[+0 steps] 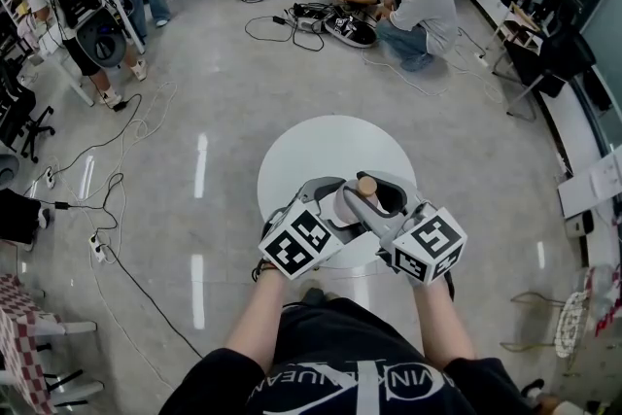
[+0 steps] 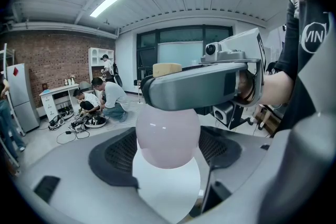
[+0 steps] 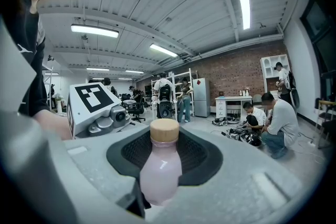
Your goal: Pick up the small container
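Note:
The small container [image 1: 367, 187] is a pale pink bottle with a wooden cap, held upright just above the near edge of a round white table [image 1: 321, 146]. My left gripper [image 1: 340, 199] comes from the left and is shut on its round lower body [image 2: 168, 136]. My right gripper [image 1: 386, 194] comes from the right and is shut on it higher up, near the shoulder [image 3: 160, 165]. In the left gripper view one right finger [image 2: 199, 84] crosses in front of the neck, with the cap [image 2: 167, 68] above it and the table [image 2: 165, 191] showing below the bottle.
Two people crouch among cables and gear [image 1: 389, 0] on the grey floor at the back. More people stand by shelves [image 1: 83, 5] at the far left. Cables and a power strip [image 1: 97, 248] lie left of the table. Folding frames [image 1: 544, 44] stand at the right.

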A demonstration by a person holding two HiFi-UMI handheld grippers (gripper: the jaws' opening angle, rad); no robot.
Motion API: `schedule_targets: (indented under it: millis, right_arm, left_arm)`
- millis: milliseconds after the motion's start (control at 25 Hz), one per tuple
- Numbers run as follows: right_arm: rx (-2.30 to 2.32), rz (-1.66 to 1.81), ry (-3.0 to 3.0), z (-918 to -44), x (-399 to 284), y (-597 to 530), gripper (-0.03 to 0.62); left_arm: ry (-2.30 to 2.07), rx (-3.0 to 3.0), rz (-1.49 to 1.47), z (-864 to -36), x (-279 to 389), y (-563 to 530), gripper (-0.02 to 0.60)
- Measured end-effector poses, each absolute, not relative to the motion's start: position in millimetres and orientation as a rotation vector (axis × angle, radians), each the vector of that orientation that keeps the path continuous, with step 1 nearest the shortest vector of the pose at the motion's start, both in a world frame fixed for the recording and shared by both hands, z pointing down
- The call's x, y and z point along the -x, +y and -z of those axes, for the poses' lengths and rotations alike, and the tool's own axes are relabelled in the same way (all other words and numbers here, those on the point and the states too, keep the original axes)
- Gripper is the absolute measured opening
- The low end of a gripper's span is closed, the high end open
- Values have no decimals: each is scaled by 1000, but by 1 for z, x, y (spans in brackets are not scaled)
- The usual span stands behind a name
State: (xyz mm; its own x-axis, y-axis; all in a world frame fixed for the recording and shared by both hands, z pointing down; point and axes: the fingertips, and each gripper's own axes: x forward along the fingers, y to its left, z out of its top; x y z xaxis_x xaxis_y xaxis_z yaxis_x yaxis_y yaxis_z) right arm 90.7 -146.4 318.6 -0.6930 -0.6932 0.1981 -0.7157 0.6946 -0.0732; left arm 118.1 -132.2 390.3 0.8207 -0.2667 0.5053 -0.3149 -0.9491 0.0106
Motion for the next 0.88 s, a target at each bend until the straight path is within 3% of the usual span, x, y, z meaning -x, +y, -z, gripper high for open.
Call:
schedule_targets:
  millis: [880]
  right_arm:
    - [-1166,-220,-2720,-324,-106,-158,137]
  left_arm:
    - [-449,-2905,-794,-393,-133,-144,351]
